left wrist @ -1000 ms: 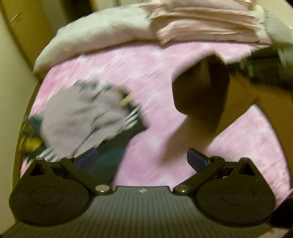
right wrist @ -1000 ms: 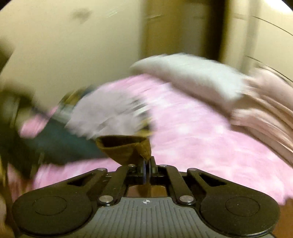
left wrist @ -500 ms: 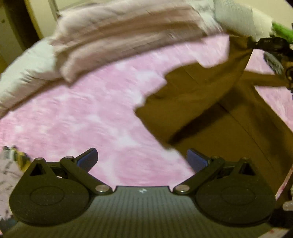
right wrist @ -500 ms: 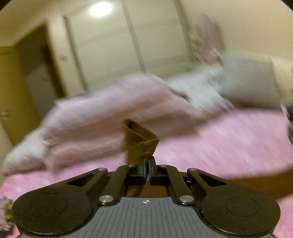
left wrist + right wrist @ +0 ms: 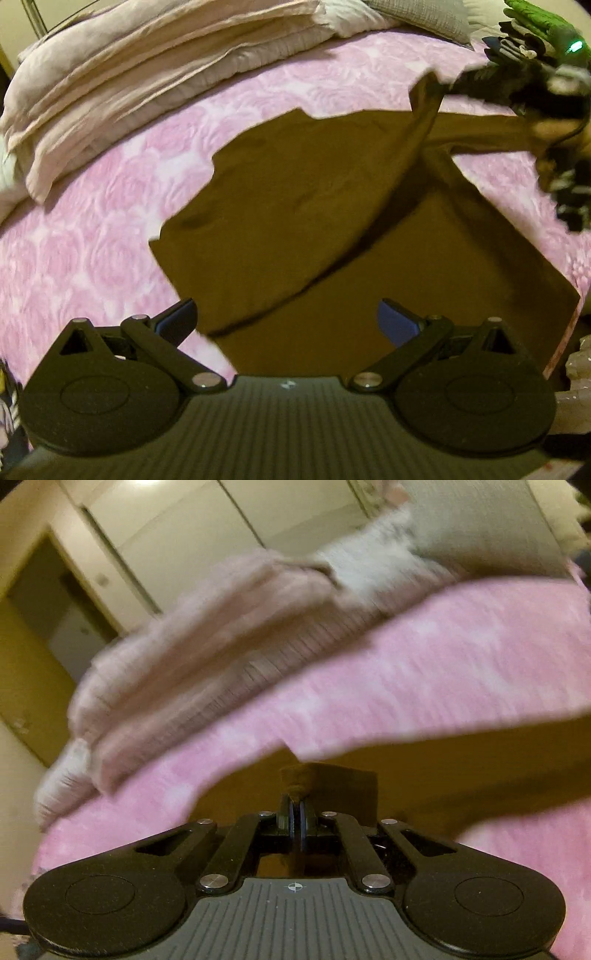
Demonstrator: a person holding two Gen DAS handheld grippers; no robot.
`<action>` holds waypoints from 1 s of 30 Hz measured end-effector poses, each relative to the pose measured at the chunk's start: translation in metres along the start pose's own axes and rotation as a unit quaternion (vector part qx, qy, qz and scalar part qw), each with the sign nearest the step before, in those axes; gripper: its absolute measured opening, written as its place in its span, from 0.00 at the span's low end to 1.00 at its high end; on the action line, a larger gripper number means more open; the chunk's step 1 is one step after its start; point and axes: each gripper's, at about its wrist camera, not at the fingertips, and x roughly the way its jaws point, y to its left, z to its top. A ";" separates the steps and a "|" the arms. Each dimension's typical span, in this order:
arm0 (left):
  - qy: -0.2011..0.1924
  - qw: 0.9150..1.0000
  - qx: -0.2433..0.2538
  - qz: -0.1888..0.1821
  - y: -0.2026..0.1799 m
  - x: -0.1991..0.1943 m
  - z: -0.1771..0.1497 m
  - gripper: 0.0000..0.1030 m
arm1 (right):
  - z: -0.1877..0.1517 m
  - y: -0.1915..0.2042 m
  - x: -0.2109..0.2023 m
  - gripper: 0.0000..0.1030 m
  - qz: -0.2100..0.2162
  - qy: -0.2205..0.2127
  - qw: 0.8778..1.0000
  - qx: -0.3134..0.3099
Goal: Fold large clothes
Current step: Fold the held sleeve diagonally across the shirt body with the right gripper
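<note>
A large brown garment (image 5: 303, 206) lies spread on the pink bedspread (image 5: 92, 236), one layer lifted toward the upper right. My left gripper (image 5: 286, 319) hovers open over its near edge, blue pads wide apart, nothing between them. At the top right of the left wrist view my right gripper (image 5: 480, 79) holds up a corner of the cloth. In the right wrist view the right gripper (image 5: 295, 814) is shut on a bunched bit of the brown garment (image 5: 325, 781), more of it stretching to the right below.
Folded beige bedding (image 5: 155, 62) and a grey pillow (image 5: 417, 14) are stacked along the far side of the bed. A pale closet and doorway (image 5: 62, 605) stand beyond. A patterned cloth (image 5: 7, 413) peeks in at the lower left edge.
Both grippers swung right, away from the grey and dark clothes pile. The right gripper carried the brown garment's corner over and down, so the garment now lies spread in front of the left gripper.
</note>
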 end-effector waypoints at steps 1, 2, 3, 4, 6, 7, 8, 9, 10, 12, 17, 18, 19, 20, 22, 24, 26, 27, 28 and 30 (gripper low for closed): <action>-0.001 1.000 0.001 0.000 -0.001 0.003 0.005 0.99 | 0.009 -0.003 -0.010 0.00 0.006 -0.026 1.000 -0.009; 0.000 1.000 0.002 -0.001 -0.003 0.005 0.007 0.99 | 0.011 -0.009 -0.016 0.00 0.004 -0.043 0.999 -0.013; 0.003 1.000 0.003 -0.003 -0.003 0.008 0.008 0.99 | 0.009 -0.021 -0.016 0.00 -0.006 -0.046 0.999 -0.006; 0.008 1.000 0.007 -0.007 -0.005 0.012 0.009 0.99 | 0.002 -0.038 -0.010 0.00 -0.021 -0.031 0.999 0.014; 0.015 1.000 0.019 -0.011 -0.010 0.017 0.008 0.99 | -0.018 -0.067 0.006 0.00 -0.046 0.007 0.998 0.053; 0.020 0.999 0.023 -0.012 -0.013 0.020 0.006 0.99 | -0.030 -0.081 0.015 0.00 -0.057 0.032 0.995 0.071; 0.026 0.999 0.026 -0.014 -0.015 0.022 0.003 0.99 | -0.039 -0.090 0.021 0.00 -0.063 0.046 0.993 0.084; 0.030 0.999 0.025 -0.014 -0.016 0.023 0.001 0.99 | -0.047 -0.099 0.025 0.00 -0.067 0.056 0.992 0.095; 0.034 0.999 0.024 -0.014 -0.017 0.025 -0.002 0.99 | -0.055 -0.105 0.028 0.00 -0.074 0.064 0.990 0.104; 0.043 0.999 0.020 -0.012 -0.020 0.026 -0.007 0.99 | -0.061 -0.114 0.029 0.00 -0.077 0.068 0.988 0.119; 0.049 0.999 0.015 -0.009 -0.024 0.024 -0.009 0.99 | -0.055 -0.122 0.029 0.01 -0.077 0.083 0.983 0.142; 0.046 0.999 0.014 -0.008 -0.024 0.024 -0.007 0.99 | -0.052 -0.122 0.030 0.06 -0.080 0.085 0.983 0.141; 0.043 0.999 0.012 -0.008 -0.025 0.023 -0.005 0.99 | -0.048 -0.122 0.030 0.09 -0.082 0.088 0.983 0.140; 0.040 0.999 0.009 -0.007 -0.026 0.023 -0.002 0.99 | -0.045 -0.120 0.030 0.14 -0.079 0.086 0.983 0.139; 0.036 0.999 0.005 -0.008 -0.028 0.022 0.002 0.99 | -0.039 -0.117 0.030 0.14 -0.080 0.085 0.985 0.129; 0.034 0.999 0.005 -0.009 -0.031 0.022 0.005 0.99 | -0.033 -0.112 0.031 0.14 -0.073 0.082 0.987 0.119; 0.034 0.999 0.006 -0.012 -0.034 0.023 0.007 0.99 | -0.028 -0.103 0.036 0.14 -0.094 0.097 0.987 0.084; 0.034 0.999 0.007 -0.013 -0.036 0.023 0.008 0.99 | -0.024 -0.099 0.037 0.12 -0.102 0.098 0.987 0.075; 0.034 0.999 0.008 -0.013 -0.037 0.024 0.009 0.99 | -0.020 -0.096 0.037 0.10 -0.096 0.096 0.988 0.076; 0.034 0.999 0.007 -0.013 -0.039 0.024 0.010 0.99 | -0.007 -0.084 0.034 0.06 -0.058 0.077 0.993 0.065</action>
